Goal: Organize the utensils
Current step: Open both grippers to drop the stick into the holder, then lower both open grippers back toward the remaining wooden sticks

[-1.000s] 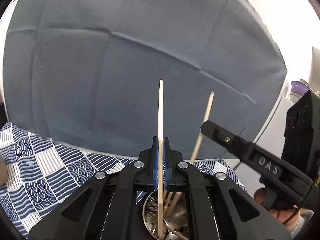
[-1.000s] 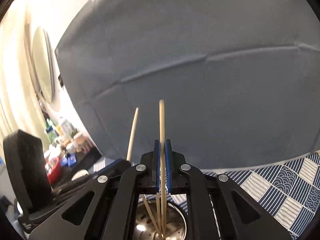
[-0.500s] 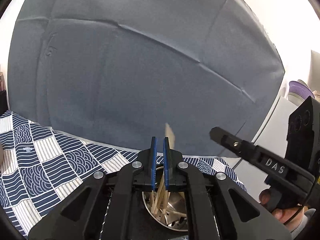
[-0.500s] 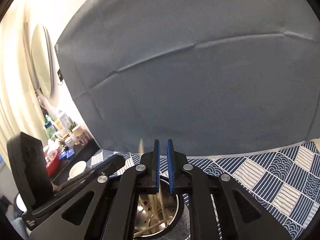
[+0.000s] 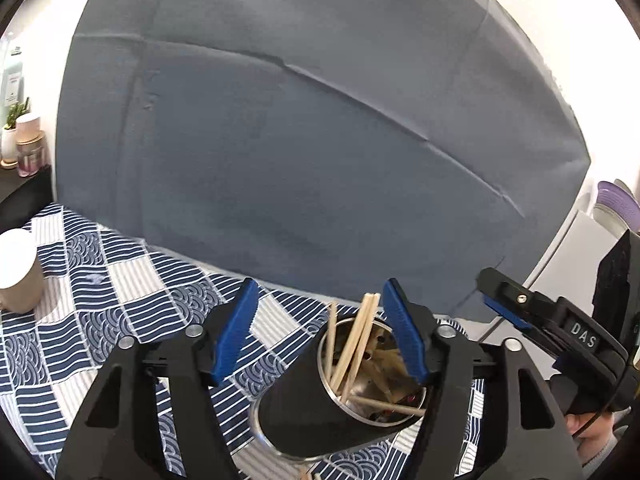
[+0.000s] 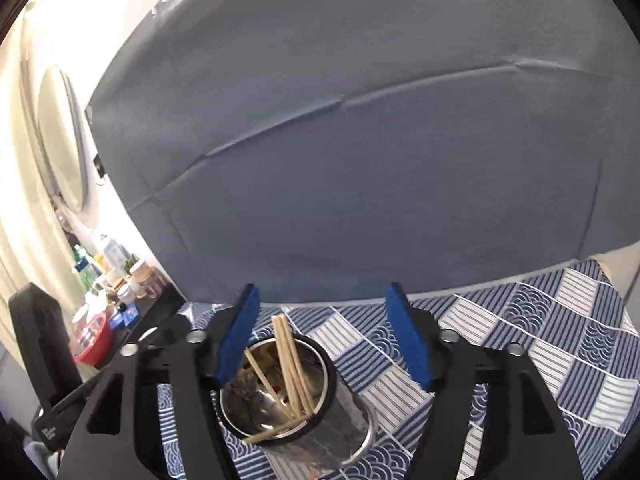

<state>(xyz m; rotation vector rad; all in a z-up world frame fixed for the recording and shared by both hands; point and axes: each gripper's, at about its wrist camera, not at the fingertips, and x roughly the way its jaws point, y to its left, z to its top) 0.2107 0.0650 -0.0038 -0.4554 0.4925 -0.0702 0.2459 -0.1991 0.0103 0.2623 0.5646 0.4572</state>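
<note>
- Change: 1 s ago each gripper pinched 1 chopstick upright over the holder; now both jaws are spread wide, nothing held.
- Left gripper (image 5: 316, 330) and right gripper (image 6: 320, 332) hover just above the holder (image 5: 320, 416).
- Chopsticks (image 5: 354, 346) sit inside the holder, leaning vs. the rim, some crossed. Judged: both sticks delivered; this drop-off step done.
- Materials: holder = perforated steel cylinder, shiny inside; chopsticks = pale wood/bamboo, slim, straight; jaw pads = blue, ribbed.
- Counter cloth (image 6: 540, 344): navy/white wave-and-stripe checks. Backdrop (image 5: 300, 140): grey creased fabric. Cup (image 5: 18, 270): matte beige, well apart at left.
</note>
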